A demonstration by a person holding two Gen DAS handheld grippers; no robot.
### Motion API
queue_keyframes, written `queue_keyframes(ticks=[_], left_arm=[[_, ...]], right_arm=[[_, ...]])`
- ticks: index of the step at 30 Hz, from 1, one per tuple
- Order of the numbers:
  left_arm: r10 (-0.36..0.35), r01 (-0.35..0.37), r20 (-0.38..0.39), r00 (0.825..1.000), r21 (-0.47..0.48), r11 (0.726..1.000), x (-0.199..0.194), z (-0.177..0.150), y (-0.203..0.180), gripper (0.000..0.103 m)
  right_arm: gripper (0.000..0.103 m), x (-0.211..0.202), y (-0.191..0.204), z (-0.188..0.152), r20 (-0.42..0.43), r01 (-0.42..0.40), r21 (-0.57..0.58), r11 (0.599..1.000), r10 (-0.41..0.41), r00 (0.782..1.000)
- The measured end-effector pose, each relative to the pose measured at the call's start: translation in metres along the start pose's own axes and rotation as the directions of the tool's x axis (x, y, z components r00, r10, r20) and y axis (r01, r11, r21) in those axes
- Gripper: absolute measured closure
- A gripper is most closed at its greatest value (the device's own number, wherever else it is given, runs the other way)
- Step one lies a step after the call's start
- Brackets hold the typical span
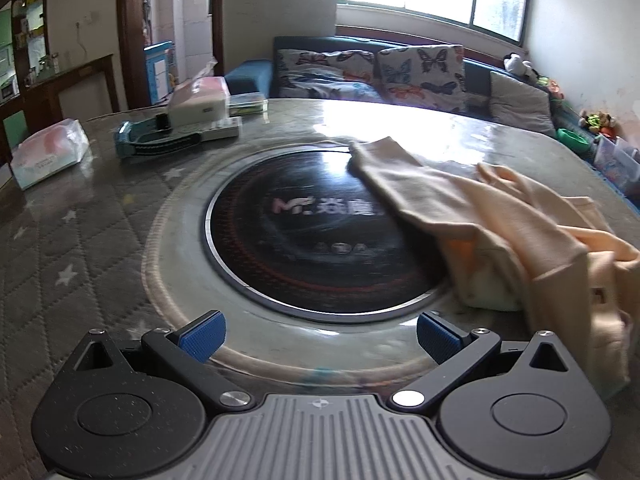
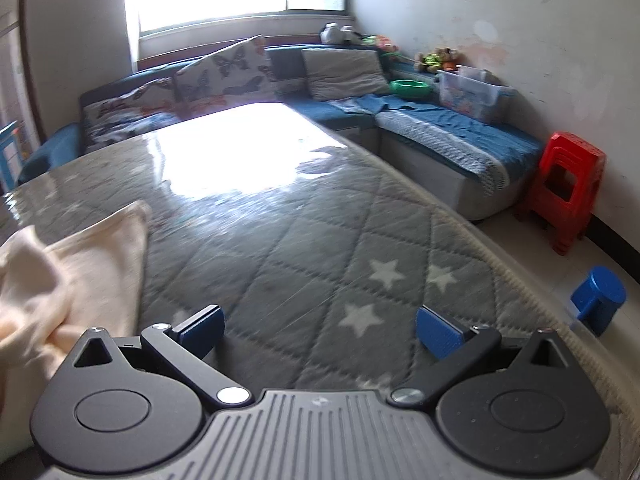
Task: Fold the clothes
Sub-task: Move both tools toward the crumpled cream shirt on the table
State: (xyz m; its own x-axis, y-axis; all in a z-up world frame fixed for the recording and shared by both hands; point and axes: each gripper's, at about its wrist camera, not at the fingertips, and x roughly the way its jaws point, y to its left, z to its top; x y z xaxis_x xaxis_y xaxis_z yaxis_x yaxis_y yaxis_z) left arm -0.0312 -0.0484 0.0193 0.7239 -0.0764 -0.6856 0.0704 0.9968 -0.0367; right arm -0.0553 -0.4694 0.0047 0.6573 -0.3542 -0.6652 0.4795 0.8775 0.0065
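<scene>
A crumpled peach garment [image 1: 520, 240] lies on the table at the right of the left wrist view, one sleeve stretched over the black round cooktop [image 1: 304, 232]. My left gripper [image 1: 320, 338] is open and empty, above the table's front, left of the garment. In the right wrist view the same garment [image 2: 72, 272] lies at the left edge. My right gripper [image 2: 320, 332] is open and empty over the grey quilted star-pattern table cover [image 2: 320, 232], to the right of the garment.
A tissue pack [image 1: 48, 152], a remote and boxes [image 1: 196, 108] sit at the table's far left. A blue sofa with butterfly cushions [image 1: 400, 68] runs behind the table. Red stools [image 2: 564, 188] and a blue stool [image 2: 598, 300] stand on the floor at the right.
</scene>
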Motion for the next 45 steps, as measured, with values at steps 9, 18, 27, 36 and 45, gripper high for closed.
queue_keyframes(ticks=[9,18,27,36,45], left_arm=[[-0.034,0.034,-0.024,0.999,0.028,0.999,-0.013,-0.005,-0.028,0.0],[-0.047,0.048,-0.028,0.999,0.054,0.997,-0.026,-0.011,-0.046,0.0],[-0.073,0.074,-0.018,0.997,0.063,0.995,-0.036,-0.015,-0.059,0.0],[-0.091,0.091,-0.012,0.996,0.078,0.993,-0.043,-0.019,-0.069,0.0],[-0.101,0.102,-0.016,0.995,0.099,0.99,-0.046,-0.021,-0.077,0.0]], right_arm=[[0.0,-0.03,-0.005,-0.01,-0.05,-0.094,-0.018,0.995,0.094,0.994],[0.0,-0.062,0.005,-0.026,-0.047,-0.142,-0.08,0.987,0.138,0.989],[0.0,-0.087,0.017,-0.042,-0.049,-0.212,-0.132,0.968,0.207,0.977],[0.0,-0.098,0.024,-0.051,-0.045,-0.237,-0.168,0.957,0.233,0.972],[0.0,-0.103,0.028,-0.056,-0.052,-0.255,-0.181,0.95,0.249,0.967]])
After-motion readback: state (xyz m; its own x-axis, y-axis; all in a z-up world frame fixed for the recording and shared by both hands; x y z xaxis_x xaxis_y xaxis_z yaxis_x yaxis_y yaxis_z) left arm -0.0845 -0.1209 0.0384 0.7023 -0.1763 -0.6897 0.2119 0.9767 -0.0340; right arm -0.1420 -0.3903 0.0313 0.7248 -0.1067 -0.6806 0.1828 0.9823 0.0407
